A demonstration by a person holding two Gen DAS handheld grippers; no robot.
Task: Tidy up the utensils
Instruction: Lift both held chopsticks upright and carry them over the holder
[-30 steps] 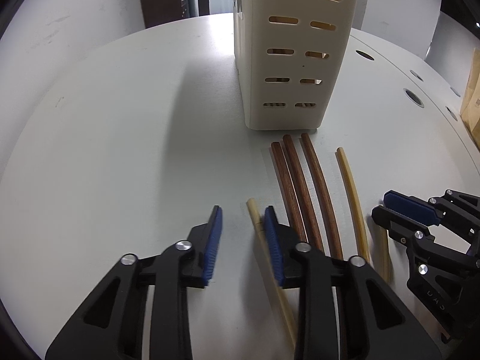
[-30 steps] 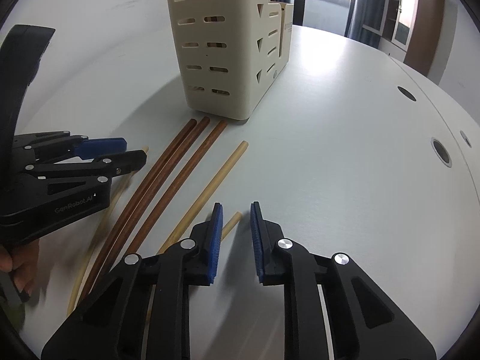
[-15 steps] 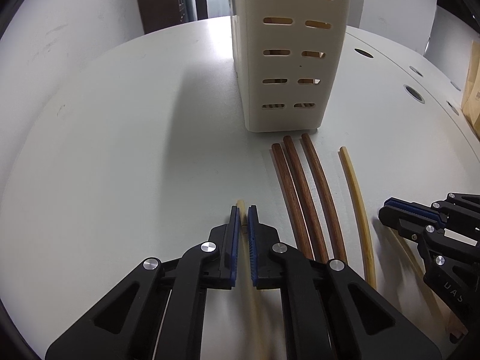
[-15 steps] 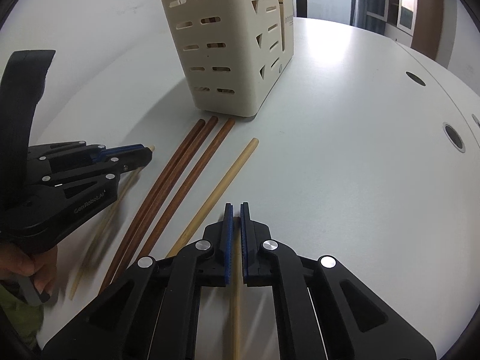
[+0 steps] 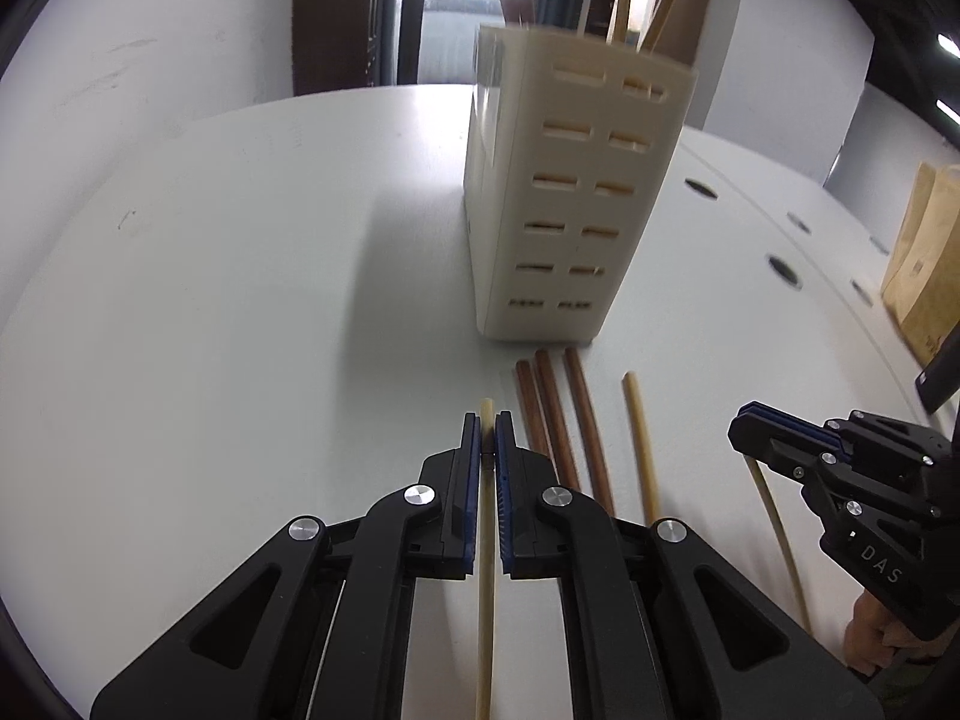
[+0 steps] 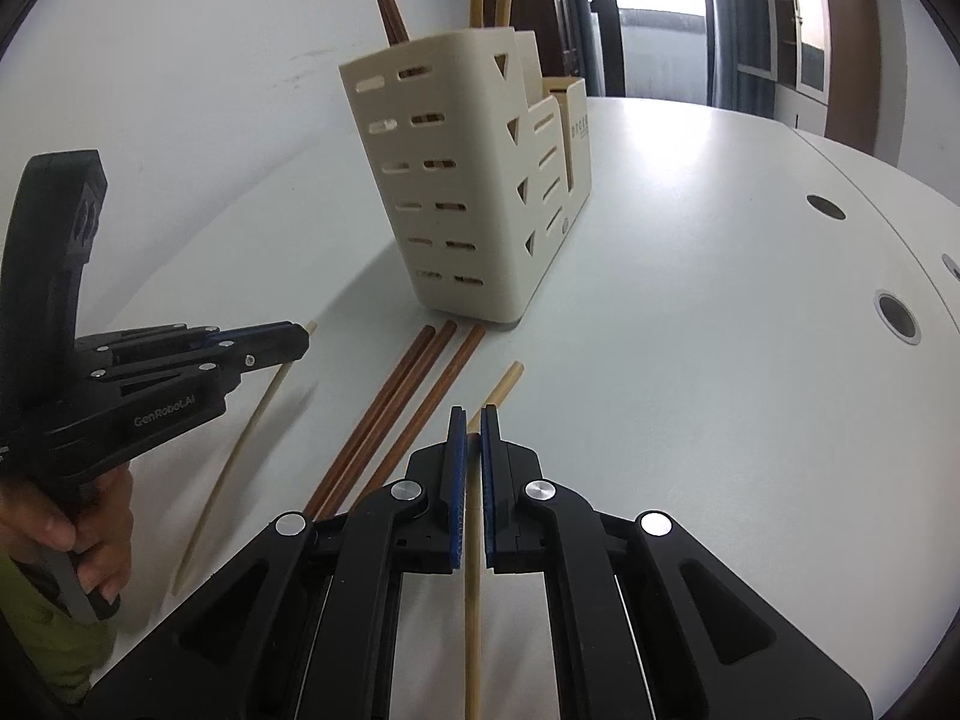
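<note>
My left gripper is shut on a pale bamboo chopstick and holds it just above the table. My right gripper is shut on another pale chopstick, also lifted. Three dark brown chopsticks and one pale chopstick lie on the white table in front of the cream slotted utensil holder. Several chopsticks stand in the holder. The right gripper shows in the left wrist view, the left in the right wrist view.
The round white table has cable holes on its right side. A brown paper bag stands at the far right. A white wall is behind the holder.
Both grippers closed from open onto pale chopsticks, then rose and tilted up with them. The holder's top has come into view.
</note>
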